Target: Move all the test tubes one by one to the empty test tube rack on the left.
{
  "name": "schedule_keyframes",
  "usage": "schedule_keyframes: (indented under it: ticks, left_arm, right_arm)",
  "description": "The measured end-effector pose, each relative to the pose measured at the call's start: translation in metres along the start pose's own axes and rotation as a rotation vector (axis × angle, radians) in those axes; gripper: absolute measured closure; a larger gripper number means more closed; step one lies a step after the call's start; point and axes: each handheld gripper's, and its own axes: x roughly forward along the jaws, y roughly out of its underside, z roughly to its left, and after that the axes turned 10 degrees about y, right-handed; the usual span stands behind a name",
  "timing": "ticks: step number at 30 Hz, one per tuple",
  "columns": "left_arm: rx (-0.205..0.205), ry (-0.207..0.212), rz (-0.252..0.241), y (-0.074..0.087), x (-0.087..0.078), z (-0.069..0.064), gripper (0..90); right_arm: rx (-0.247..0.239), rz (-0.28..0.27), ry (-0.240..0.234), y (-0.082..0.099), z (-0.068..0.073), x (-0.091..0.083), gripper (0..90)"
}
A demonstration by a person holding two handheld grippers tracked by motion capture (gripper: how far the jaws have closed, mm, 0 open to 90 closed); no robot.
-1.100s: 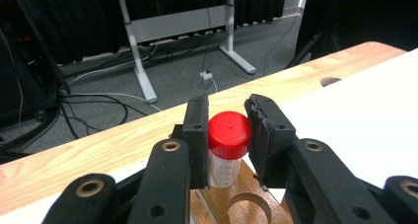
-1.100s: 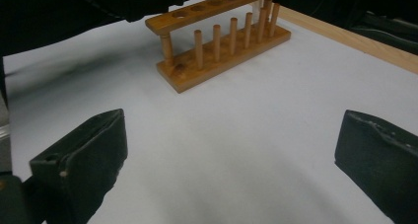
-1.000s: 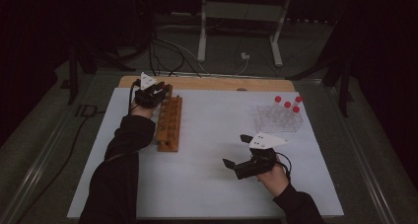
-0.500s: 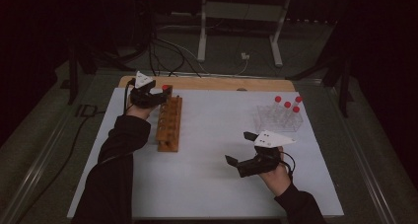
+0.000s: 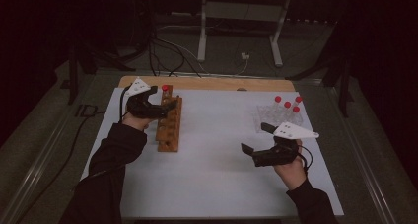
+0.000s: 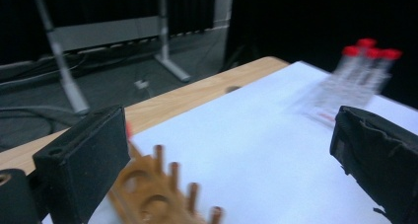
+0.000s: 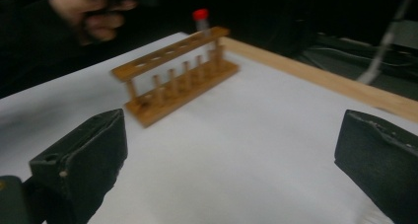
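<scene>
A wooden tube rack (image 5: 169, 126) stands on the white table (image 5: 217, 165) at the left, with one red-capped tube (image 5: 164, 89) upright in its far hole. My left gripper (image 5: 161, 105) hovers at the rack's far end. Its jaws have just been opening and now stand wide with nothing between them (image 6: 231, 160); the rack (image 6: 157, 197) lies below. My right gripper (image 5: 255, 138) is open over the table's right half. In its own view the gripper (image 7: 229, 160) faces the rack (image 7: 177, 76) and tube (image 7: 200, 17) from a distance.
A clear rack (image 5: 281, 119) with several red-capped tubes (image 6: 367, 61) stands at the back right. A wooden table edge (image 5: 207, 83) runs along the far side. Beyond it are cables and a metal stand (image 5: 236, 21) on the floor.
The left gripper opened and let go of the red-capped tube, which now stands alone in the rack, and pulled back a little. The right gripper rose slightly.
</scene>
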Motion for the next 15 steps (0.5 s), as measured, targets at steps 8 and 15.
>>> schedule_keyframes:
  ticks: [8,15]
  left_arm:
    - [0.020,0.088,0.025,0.008,-0.014,-0.024,2.4]
    - [0.031,0.147,0.042,0.017,-0.020,-0.042,2.4]
  right_arm:
    - [0.027,-0.023,0.133,-0.002,-0.038,-0.018,0.0]
    - [0.057,-0.025,0.225,0.003,-0.067,-0.027,0.0]
